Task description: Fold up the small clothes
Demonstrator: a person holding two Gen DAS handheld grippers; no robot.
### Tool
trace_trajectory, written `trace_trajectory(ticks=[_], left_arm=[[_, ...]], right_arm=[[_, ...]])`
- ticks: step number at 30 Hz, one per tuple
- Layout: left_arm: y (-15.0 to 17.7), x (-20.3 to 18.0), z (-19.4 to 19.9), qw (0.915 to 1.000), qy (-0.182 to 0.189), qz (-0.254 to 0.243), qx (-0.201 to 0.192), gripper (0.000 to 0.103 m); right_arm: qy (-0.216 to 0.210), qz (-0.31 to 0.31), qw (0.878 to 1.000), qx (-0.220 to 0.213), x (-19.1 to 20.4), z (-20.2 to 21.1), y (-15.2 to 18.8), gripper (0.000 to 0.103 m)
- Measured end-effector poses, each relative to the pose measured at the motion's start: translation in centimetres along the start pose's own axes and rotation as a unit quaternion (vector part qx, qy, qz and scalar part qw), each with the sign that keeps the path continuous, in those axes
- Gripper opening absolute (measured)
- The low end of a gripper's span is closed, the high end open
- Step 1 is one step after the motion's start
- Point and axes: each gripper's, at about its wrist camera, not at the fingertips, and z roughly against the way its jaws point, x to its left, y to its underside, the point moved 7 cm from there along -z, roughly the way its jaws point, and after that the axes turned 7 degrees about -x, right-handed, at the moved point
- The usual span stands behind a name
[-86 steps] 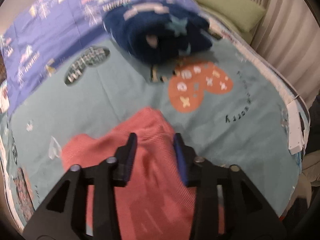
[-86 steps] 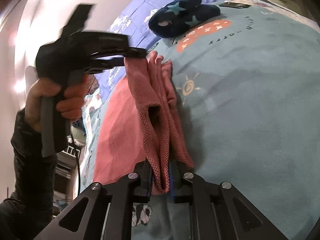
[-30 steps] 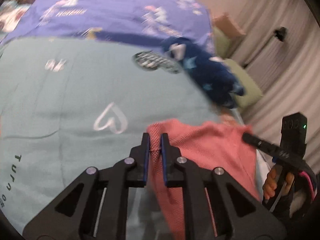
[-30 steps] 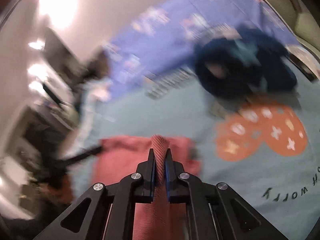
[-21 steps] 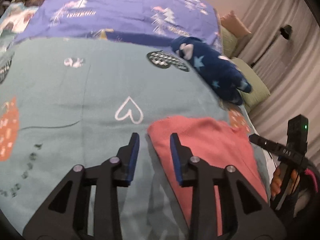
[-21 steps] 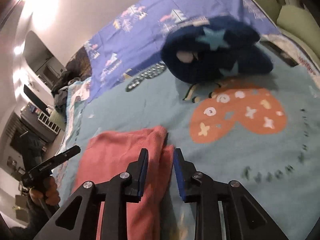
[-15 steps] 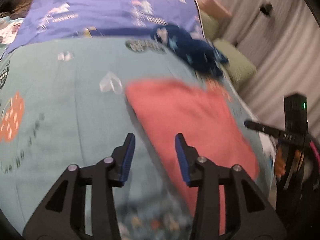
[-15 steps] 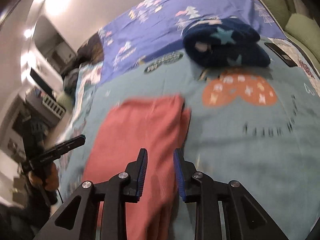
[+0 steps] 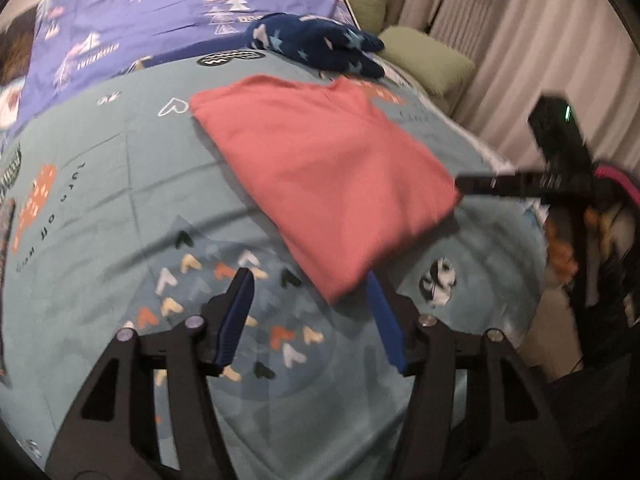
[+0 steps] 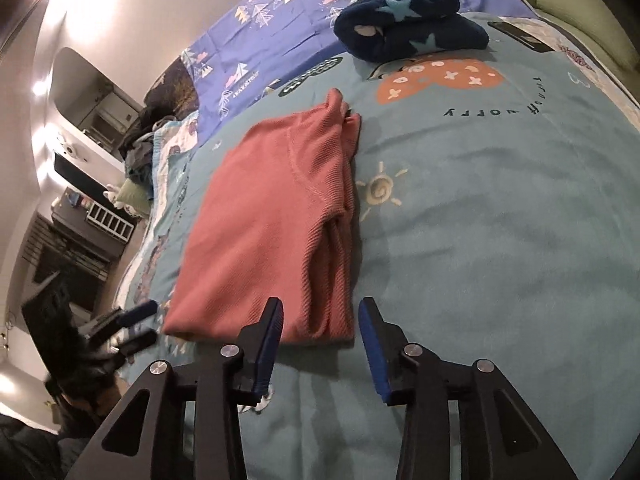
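Observation:
A salmon-pink knit garment (image 9: 320,160) lies folded flat on the teal bedspread (image 9: 100,184); the right wrist view shows the same garment (image 10: 272,224) with its doubled edge on the right. My left gripper (image 9: 308,300) hovers over the garment's near corner, its jaws opening, nothing between the pads. My right gripper (image 10: 320,332) stands just short of the garment's near edge, its jaws opening too, with nothing gripped. Each gripper shows in the other's view: the right one (image 9: 472,184) at the garment's right corner, the left one (image 10: 128,328) at the lower left.
A rolled navy blanket with stars (image 9: 320,44) lies beyond the garment, also in the right wrist view (image 10: 408,24). A purple sheet (image 9: 160,12) covers the far bed. A green cushion (image 9: 424,60) and curtains (image 9: 540,40) stand to the right. A hand (image 9: 560,248) holds the right gripper.
Both grippers let go of the pink garment, opened and drew back toward its near edge. The garment now lies flat and folded on the bedspread.

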Motion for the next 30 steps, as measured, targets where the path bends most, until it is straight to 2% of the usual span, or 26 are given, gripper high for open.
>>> trace_trajectory(ticks=[3,6,9,13,15,19,25,28,30], left_arm=[[0.8,-0.6,-1.3,0.9988,-0.042,-0.022,0.007,0.060],[1.1,-0.3,-2.4,0.9965,-0.084,-0.007,0.007,0.059],[1.1,-0.4,-2.6,0.9946,-0.104,-0.001,-0.001,0.054],[0.8,-0.5,-2.2,0.9900,-0.139,-0.019,-0.015,0.049],[0.7,-0.6,-2.2,0.9889,-0.146,-0.021,-0.016,0.048],[0.6,-0.8,-2.0,0.9867,-0.160,-0.024,-0.017,0.046],[0.6,-0.9,-2.0,0.9872,-0.158,-0.020,-0.014,0.046],[0.6,-0.7,-2.5,0.9881,-0.153,-0.012,-0.007,0.046],[0.7,-0.6,-2.8,0.9889,-0.149,-0.004,-0.002,0.041]], right_arm=[[-0.008,-0.001,1.000,-0.002,0.6,-0.2,0.4,0.043],[-0.007,-0.007,1.000,0.001,0.7,-0.6,0.9,0.043],[-0.005,-0.014,1.000,-0.011,0.4,-1.0,1.1,0.043],[-0.011,-0.026,0.999,-0.023,0.5,-1.2,1.2,0.045],[-0.007,-0.020,0.999,-0.028,0.8,-1.2,1.0,0.045],[0.022,0.011,0.999,-0.030,1.6,-1.0,1.0,0.035],[0.021,0.026,0.999,-0.029,2.1,-0.3,1.7,0.035],[0.025,0.029,0.999,-0.019,2.2,-1.4,1.7,0.037],[0.028,0.020,0.999,-0.010,1.8,-2.4,1.5,0.024]])
